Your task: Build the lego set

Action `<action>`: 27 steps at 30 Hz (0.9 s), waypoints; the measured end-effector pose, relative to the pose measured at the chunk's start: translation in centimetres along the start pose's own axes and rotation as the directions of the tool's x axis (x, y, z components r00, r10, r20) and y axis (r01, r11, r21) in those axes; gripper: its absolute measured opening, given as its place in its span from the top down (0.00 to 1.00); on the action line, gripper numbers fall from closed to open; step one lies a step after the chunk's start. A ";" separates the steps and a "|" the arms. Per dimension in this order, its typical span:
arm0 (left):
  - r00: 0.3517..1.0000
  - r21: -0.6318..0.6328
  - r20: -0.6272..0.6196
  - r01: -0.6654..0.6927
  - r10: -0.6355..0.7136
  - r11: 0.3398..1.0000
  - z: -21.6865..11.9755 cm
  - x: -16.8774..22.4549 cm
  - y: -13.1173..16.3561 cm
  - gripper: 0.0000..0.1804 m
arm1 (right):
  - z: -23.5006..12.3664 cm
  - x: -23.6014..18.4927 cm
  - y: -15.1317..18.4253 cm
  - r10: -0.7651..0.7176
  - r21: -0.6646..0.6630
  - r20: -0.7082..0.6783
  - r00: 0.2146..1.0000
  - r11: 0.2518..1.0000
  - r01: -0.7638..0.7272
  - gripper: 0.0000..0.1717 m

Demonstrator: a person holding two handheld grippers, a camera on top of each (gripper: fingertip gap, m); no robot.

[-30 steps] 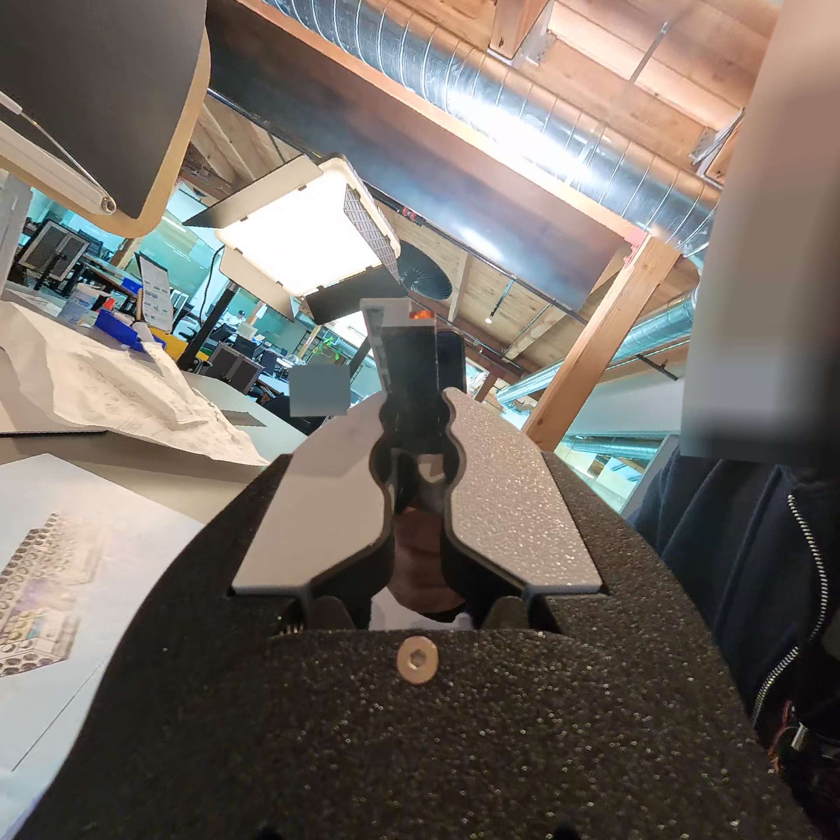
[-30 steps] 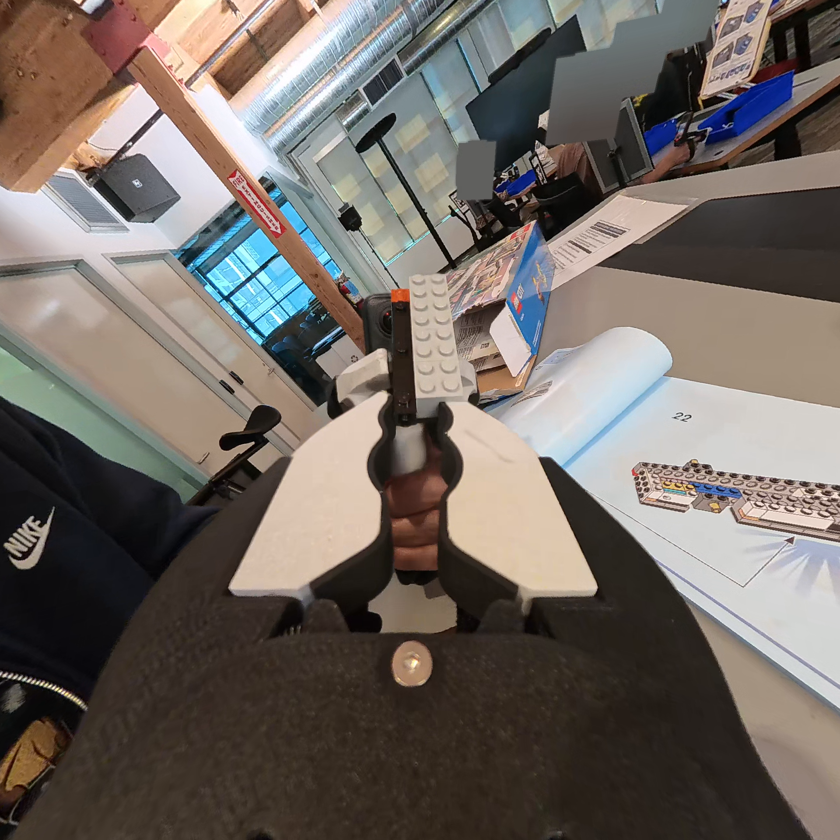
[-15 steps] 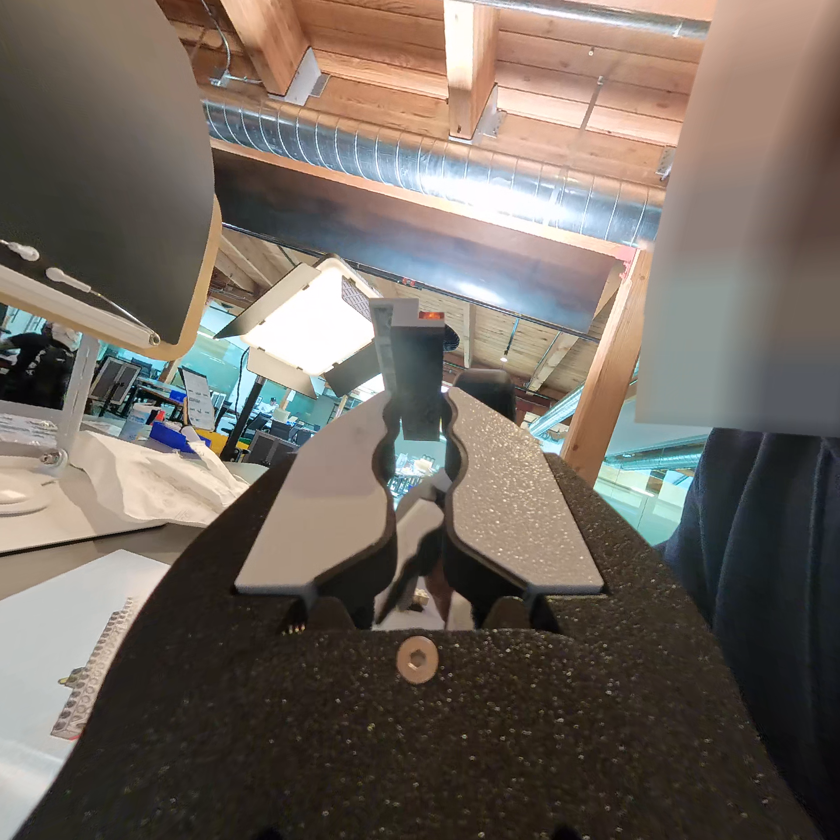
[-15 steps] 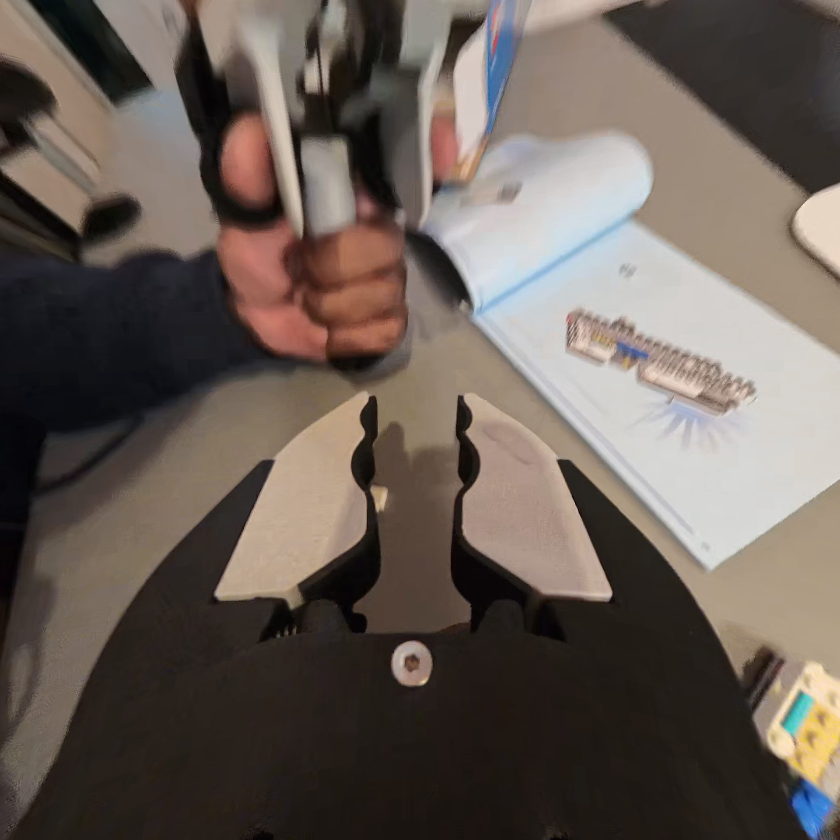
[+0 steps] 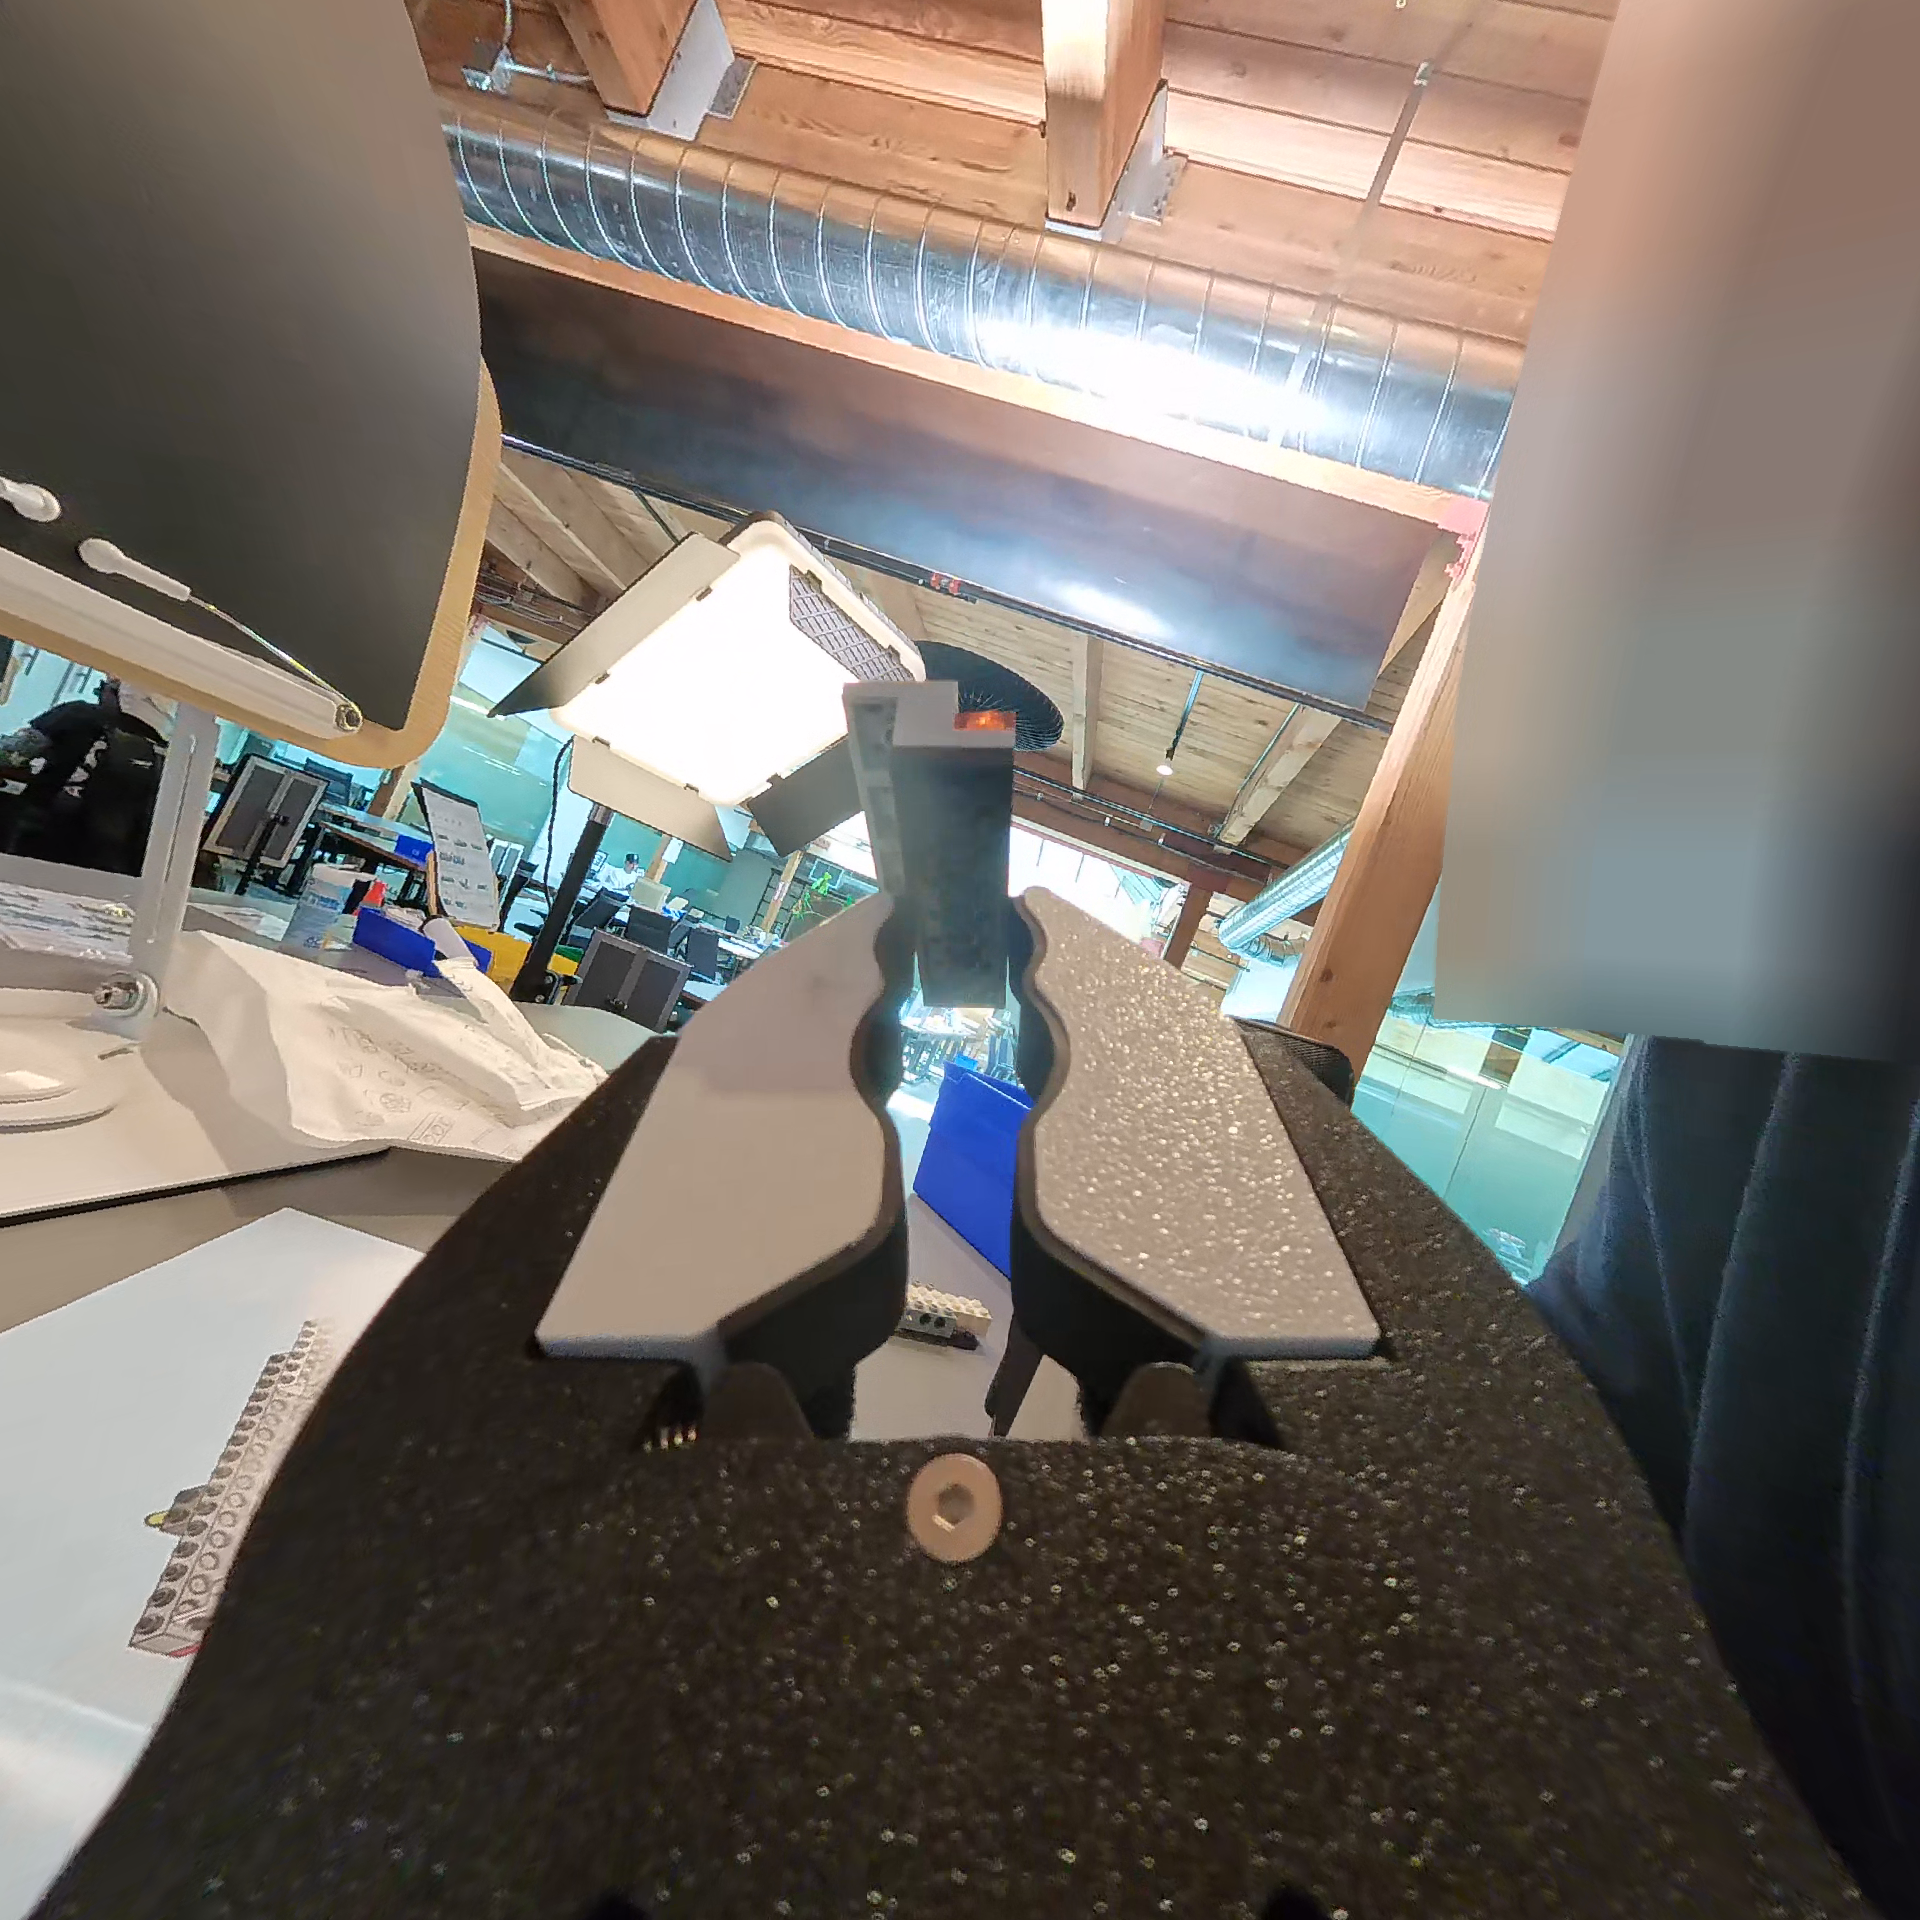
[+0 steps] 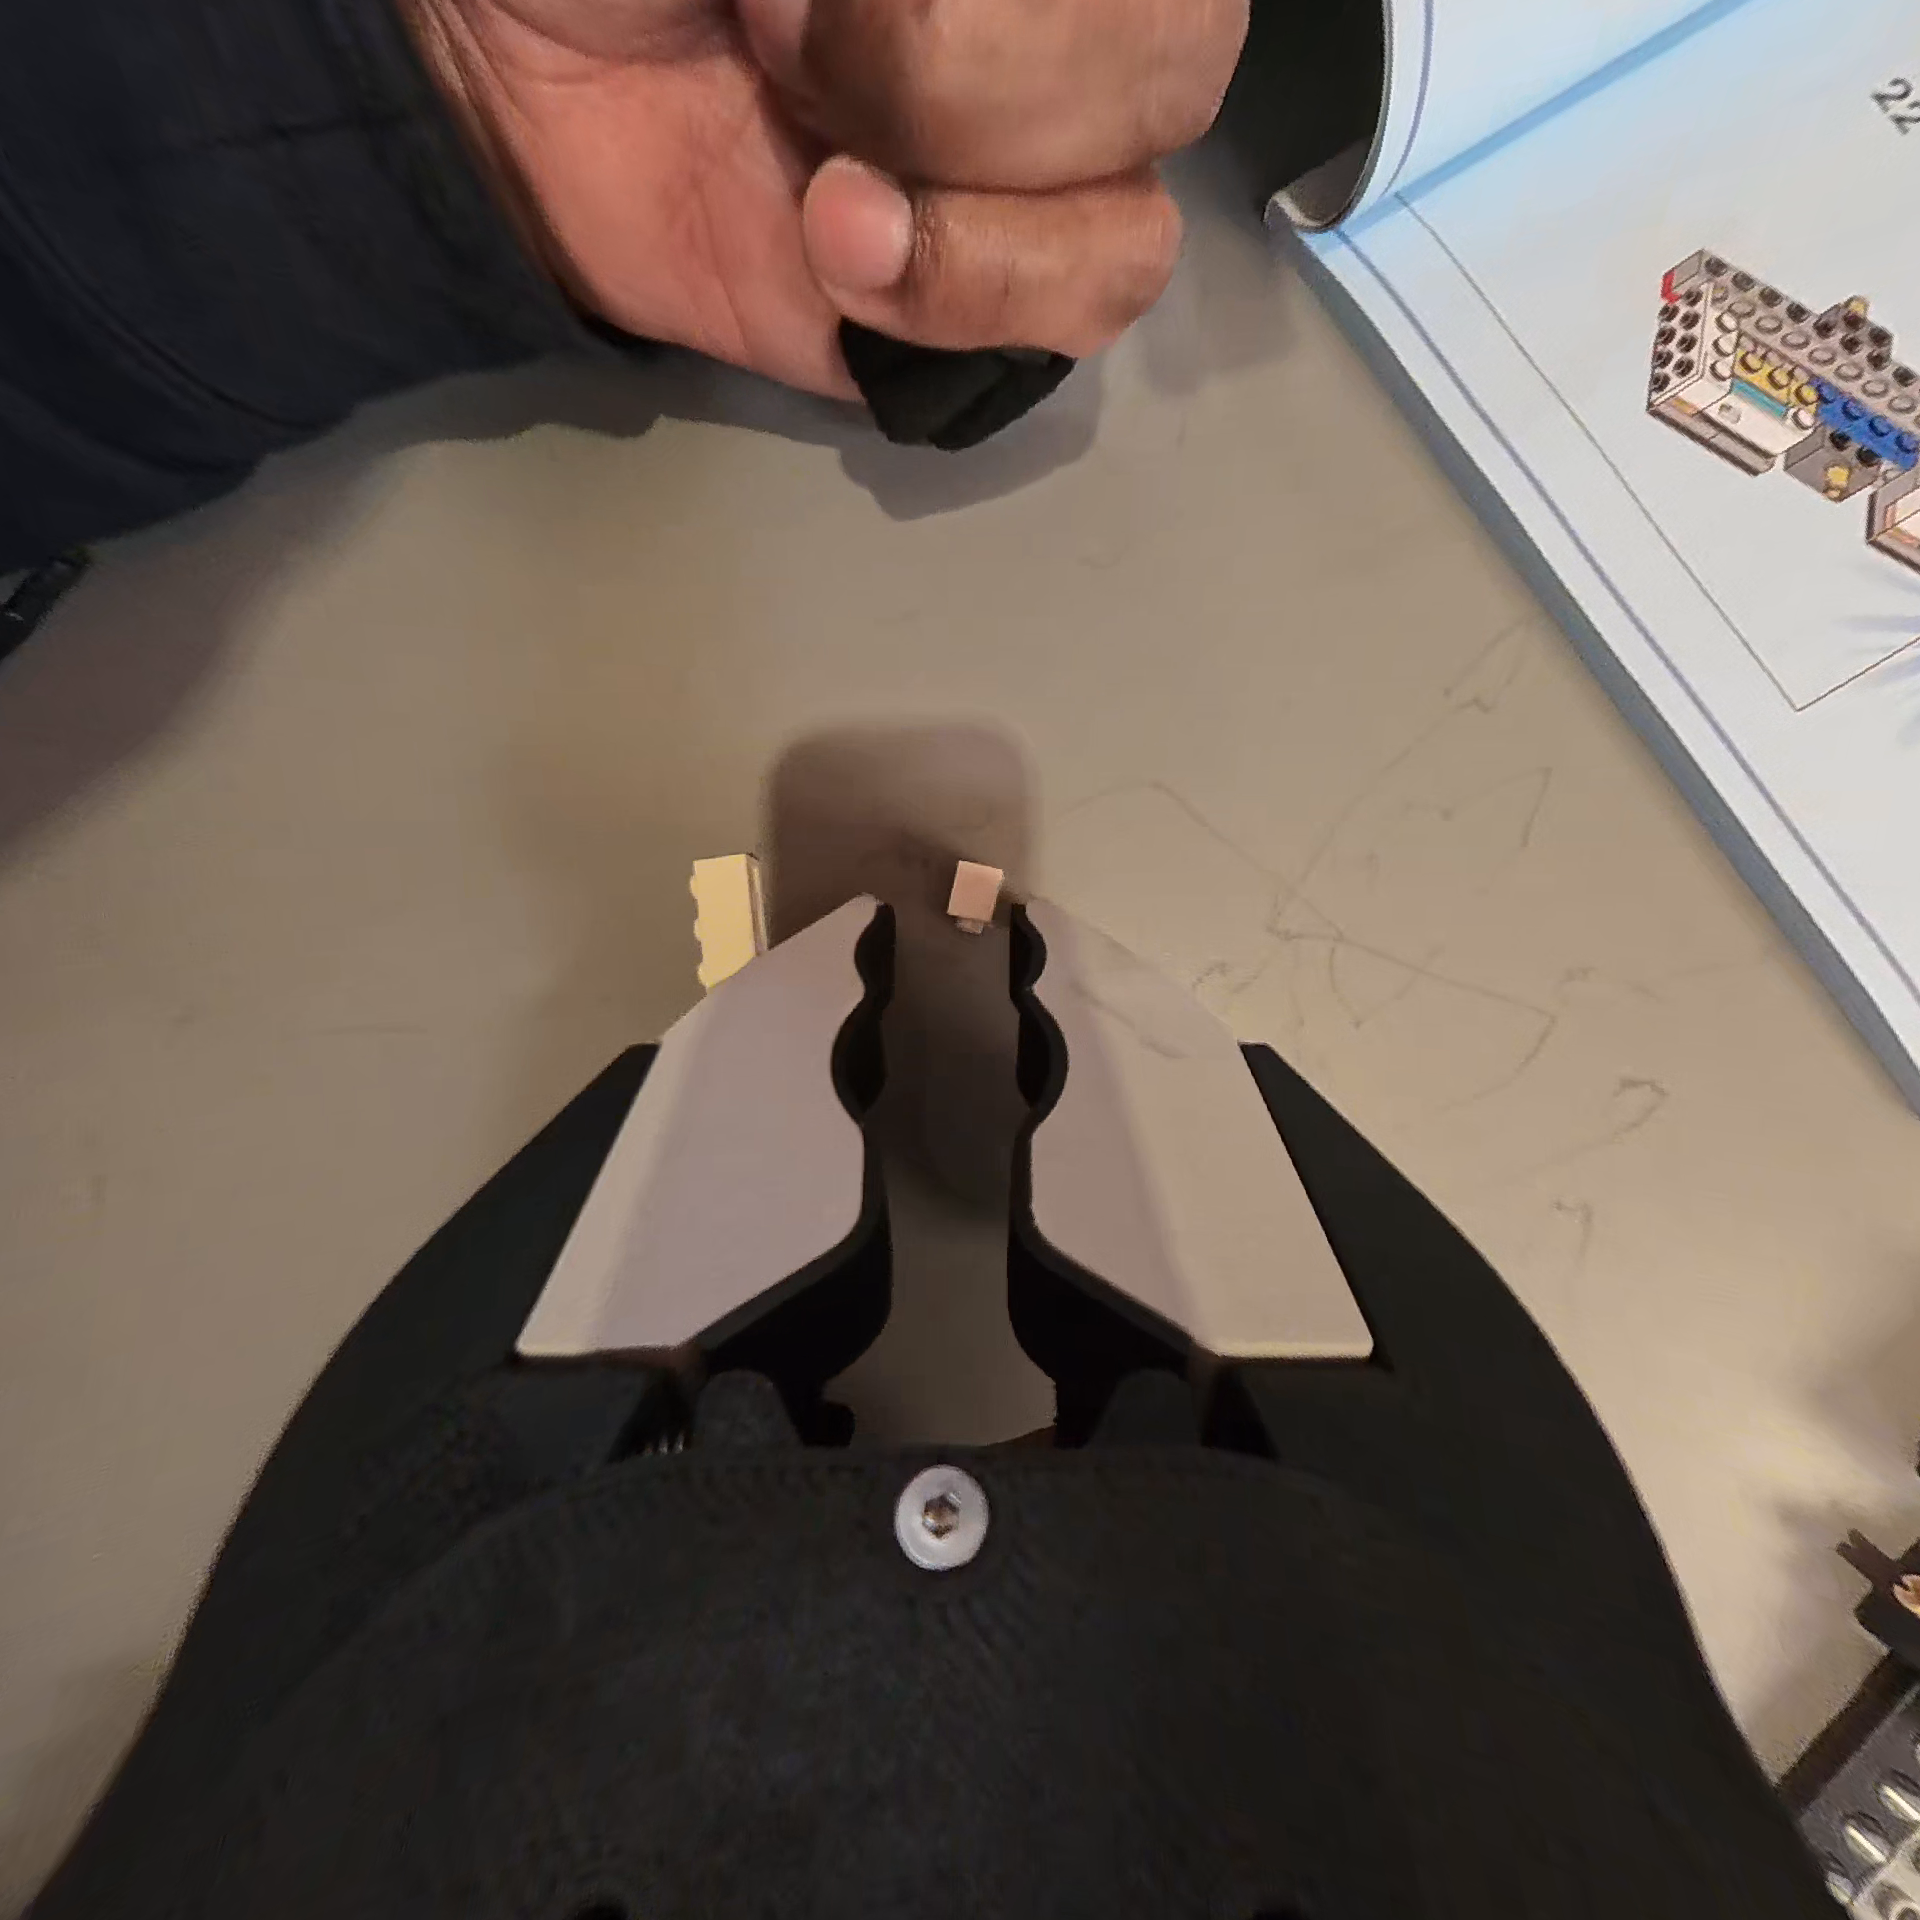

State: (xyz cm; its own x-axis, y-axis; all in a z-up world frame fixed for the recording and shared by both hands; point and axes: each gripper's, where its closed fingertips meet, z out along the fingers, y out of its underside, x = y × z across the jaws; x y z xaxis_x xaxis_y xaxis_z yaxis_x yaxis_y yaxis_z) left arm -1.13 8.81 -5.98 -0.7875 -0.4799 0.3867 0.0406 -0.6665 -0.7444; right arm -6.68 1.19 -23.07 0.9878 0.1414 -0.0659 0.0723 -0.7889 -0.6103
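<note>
Now the right gripper [image 6: 951,914] points down at the table [image 6: 416,831], jaws apart and bare; a second ago it pinched the brick stack. A small tan piece [image 6: 975,896] lies just beyond its tips, a cream brick [image 6: 727,914] beside. Left gripper [image 5: 951,925] still pinches the stack [image 5: 940,831], raised.

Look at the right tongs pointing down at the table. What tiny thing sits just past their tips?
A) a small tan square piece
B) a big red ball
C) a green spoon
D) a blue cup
A: a small tan square piece lies on the grey table just beyond the open right tongs, nearer their right tip, with a pale yellow brick off to the left.
</note>
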 end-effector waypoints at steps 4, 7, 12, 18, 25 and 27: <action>1.000 -0.009 -0.002 0.001 -0.001 1.000 0.1 0.0 0.2 0.91 | -0.2 0.6 -0.4 -0.028 0.015 -0.057 0.998 0.999 0.029 0.95; 1.000 -0.018 -0.003 -0.001 0.001 1.000 0.2 0.0 0.3 0.90 | -1.0 0.6 -1.3 -0.037 0.059 -0.068 0.997 0.997 0.041 0.95; 1.000 -0.033 0.003 -0.010 0.010 0.999 0.3 0.0 0.6 0.91 | -1.6 0.9 -1.5 -0.053 0.060 -0.101 0.993 0.996 0.059 0.93; 1.000 -0.048 0.003 -0.026 0.027 0.999 0.4 0.2 0.9 0.90 | -1.8 1.0 -1.3 -0.066 0.044 -0.113 0.991 0.996 0.071 0.89; 0.998 -0.036 0.021 -0.056 0.057 0.998 0.2 0.0 0.6 0.90 | -1.8 0.6 0.1 -0.076 0.014 -0.043 0.996 0.997 0.077 0.86; 0.999 -0.045 0.024 -0.045 0.046 0.998 0.2 -0.1 0.7 0.90 | -1.4 0.3 0.3 -0.102 0.019 -0.019 0.995 0.995 0.103 0.86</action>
State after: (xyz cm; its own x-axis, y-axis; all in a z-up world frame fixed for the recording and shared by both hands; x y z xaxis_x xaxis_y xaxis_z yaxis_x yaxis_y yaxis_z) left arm -0.90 8.31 -6.45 -0.7699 -0.5233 0.3653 0.0479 -0.6181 -0.7846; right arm -6.21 0.18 -22.14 0.9775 0.2104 0.0116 0.1708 -0.7587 -0.6287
